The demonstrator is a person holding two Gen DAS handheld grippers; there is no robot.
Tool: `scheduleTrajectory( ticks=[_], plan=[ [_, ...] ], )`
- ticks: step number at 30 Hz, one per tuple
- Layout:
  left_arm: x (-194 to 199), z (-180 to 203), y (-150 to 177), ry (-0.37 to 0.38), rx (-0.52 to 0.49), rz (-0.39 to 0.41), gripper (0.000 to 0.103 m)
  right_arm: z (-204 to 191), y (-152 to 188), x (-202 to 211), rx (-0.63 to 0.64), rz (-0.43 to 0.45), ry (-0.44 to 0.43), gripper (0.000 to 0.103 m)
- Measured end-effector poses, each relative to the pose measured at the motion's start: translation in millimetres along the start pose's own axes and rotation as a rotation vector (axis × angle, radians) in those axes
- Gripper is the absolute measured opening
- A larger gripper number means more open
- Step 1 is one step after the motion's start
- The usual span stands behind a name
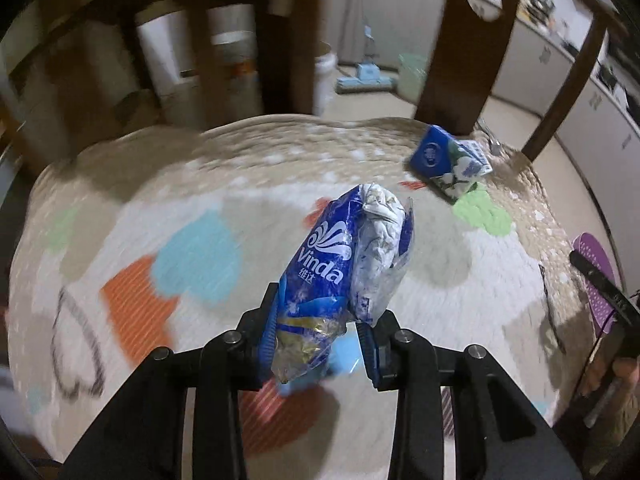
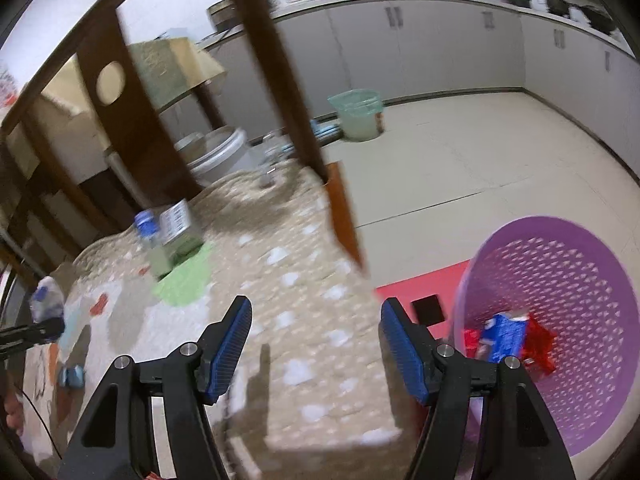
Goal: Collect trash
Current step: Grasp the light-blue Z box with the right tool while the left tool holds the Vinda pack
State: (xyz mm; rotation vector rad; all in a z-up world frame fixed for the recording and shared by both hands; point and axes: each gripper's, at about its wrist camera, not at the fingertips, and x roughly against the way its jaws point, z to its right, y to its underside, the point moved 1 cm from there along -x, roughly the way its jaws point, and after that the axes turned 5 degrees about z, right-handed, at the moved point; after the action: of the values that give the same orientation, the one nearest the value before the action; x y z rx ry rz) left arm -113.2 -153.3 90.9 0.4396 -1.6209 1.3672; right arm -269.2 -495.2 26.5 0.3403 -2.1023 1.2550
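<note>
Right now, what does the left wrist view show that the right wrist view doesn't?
Left only: the left hand-held gripper shut on a crumpled Vinda tissue wrapper, and a mop.
Right only: the open right hand-held gripper, and red and blue trash inside the purple basket.
Both: patterned rug, blue-and-white carton.

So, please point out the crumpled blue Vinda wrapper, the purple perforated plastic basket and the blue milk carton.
Crumpled blue Vinda wrapper [image 1: 328, 256]: left wrist view, printed logo.
Purple perforated plastic basket [image 2: 576, 280]: right wrist view, inner wall.
Blue milk carton [image 1: 434, 156]: left wrist view, blue face.
</note>
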Motion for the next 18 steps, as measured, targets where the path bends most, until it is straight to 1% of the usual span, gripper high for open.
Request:
scheduleTrajectory(
  ticks=[3,5,6,8,9,11,15,17,18],
  plan=[
    [21.5,-30.1,23.8,-0.041,0.053,0.026,0.035,-32.5,11.3,0.2,0.059,-0.059,-0.121,0.071],
    [30.6,-52.0,37.7,-0.053,0.098,0.028,0.035,-62.4,23.0,-1.8,0.098,-0.128,-0.214,0.071],
    [32.6,-62.0,43.4,-0.055,0.122,0.027,0.035,-82.9,31.7,-4.6,0.116,-0.177,-0.269,0.071],
    [37.7,-76.9,55.2,-0.054,0.163,0.026,0.035,-110.8,42.5,-9.8,0.139,-0.233,-0.322,0.072],
    [37.9,-82.2,59.4,-0.050,0.177,0.025,0.035,-133.8,49.6,-14.5,0.174,-0.267,-0.351,0.072],
    [40.9,-90.5,67.8,-0.035,0.189,0.022,0.035,-172.6,59.4,-21.3,0.285,-0.295,-0.362,0.072],
    [43.2,-95.9,82.9,-0.024,0.171,0.022,0.036,-239.6,66.2,-34.1,0.520,-0.307,-0.369,0.072],
    [42.3,-99.0,90.2,-0.020,0.172,0.019,0.036,-273.5,67.5,-44.0,0.623,-0.311,-0.377,0.074],
    [41.4,-101.8,93.7,-0.016,0.177,0.015,0.036,-281.0,66.1,-47.6,0.644,-0.316,-0.383,0.077]
  ],
)
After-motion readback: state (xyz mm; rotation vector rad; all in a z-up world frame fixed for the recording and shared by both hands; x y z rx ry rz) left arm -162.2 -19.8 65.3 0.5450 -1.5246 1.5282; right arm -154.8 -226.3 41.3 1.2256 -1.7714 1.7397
